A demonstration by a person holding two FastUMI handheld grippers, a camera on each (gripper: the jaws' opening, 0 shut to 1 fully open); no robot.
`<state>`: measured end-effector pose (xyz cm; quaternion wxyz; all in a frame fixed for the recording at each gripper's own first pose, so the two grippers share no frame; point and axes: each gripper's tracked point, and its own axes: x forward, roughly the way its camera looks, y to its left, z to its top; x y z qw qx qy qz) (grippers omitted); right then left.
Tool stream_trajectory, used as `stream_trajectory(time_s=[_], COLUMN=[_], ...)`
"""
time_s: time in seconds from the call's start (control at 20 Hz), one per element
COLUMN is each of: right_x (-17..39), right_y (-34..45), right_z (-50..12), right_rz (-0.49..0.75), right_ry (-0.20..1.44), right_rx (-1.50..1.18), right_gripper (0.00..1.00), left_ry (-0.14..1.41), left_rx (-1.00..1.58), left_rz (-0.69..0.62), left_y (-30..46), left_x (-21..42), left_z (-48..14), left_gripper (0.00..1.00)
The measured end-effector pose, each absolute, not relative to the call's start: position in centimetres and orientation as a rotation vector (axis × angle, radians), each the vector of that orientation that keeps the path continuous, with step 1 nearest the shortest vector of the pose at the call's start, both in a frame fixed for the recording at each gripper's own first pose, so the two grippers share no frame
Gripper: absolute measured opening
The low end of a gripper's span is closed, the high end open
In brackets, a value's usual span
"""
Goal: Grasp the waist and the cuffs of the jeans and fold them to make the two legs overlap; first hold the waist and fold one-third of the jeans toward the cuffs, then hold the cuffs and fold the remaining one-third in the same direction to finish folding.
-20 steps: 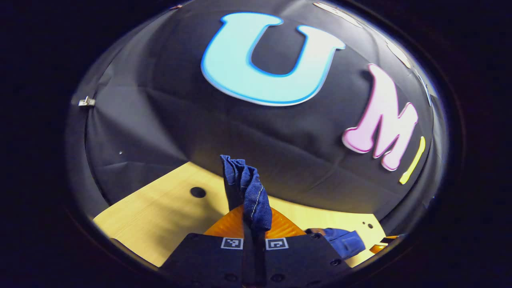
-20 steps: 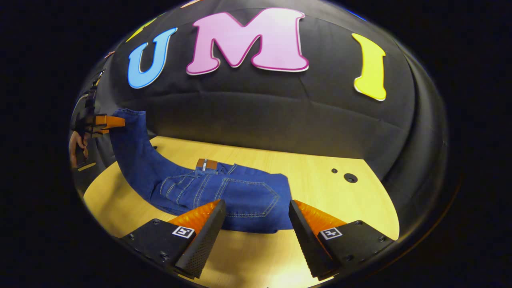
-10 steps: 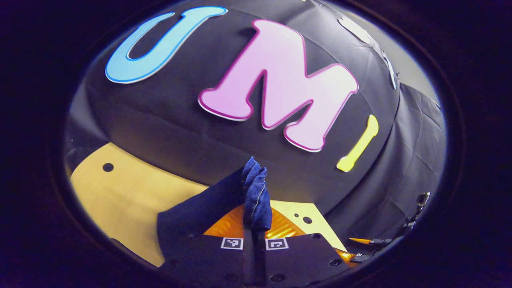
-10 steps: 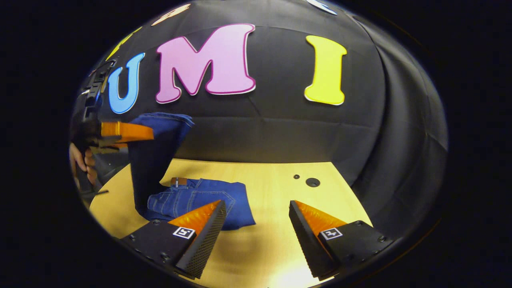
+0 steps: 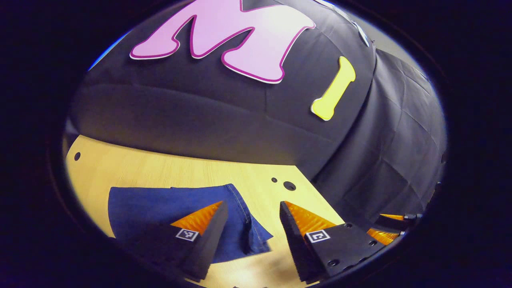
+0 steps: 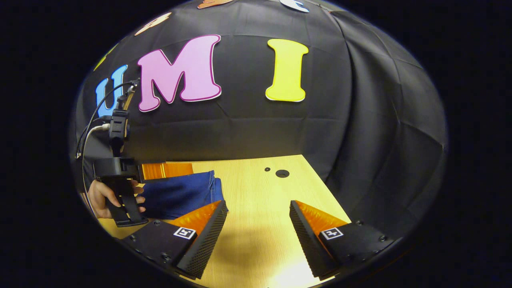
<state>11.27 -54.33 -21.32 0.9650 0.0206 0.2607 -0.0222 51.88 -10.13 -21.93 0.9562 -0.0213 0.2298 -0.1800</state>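
So the wooden table [image 6: 260, 200] is the big thing here, and the jeans [image 5: 160, 204] are lying flat on it as a compact folded bundle, sitting toward the left side in both views. Looks to us like the last fold is down and we're basically at the end of the task. Our left gripper [image 5: 250, 232] hovers right over the bundle's edge, fingers spread wide with nothing in them. Our right gripper [image 6: 256, 236] is off beside the denim over bare wood, also wide and empty. Next we'd just check the edges line up, maybe pat down that loose corner and back off
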Motion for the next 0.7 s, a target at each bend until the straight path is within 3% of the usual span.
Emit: stream_trajectory(time_s=[0.05, 0.1, 0.4, 0.7], right_x=[10.8, 10.4, 7.3, 3.3], right_y=[-54.0, -53.7, -49.9, -45.2], right_z=[-20.2, -19.3, -12.8, -2.7], right_rz=[-0.045, -0.044, -0.005, 0.030], right_ry=[0.511, 0.496, 0.394, 0.215], right_rx=[0.051, 0.057, 0.063, 0.074], right_gripper=[0.97, 0.97, 0.96, 0.96], left_ry=[0.448, 0.423, 0.176, 0.086], left_rx=[-0.025, -0.007, 0.112, 0.110], left_rz=[-0.365, -0.360, -0.238, -0.141], left_y=[-9.1, -8.3, -0.4, 5.8], left_x=[50.5, 49.4, 38.7, 26.8], left_z=[-20.4, -19.1, -6.4, -0.1], left_gripper=[0.93, 0.97, 0.96, 1.00])
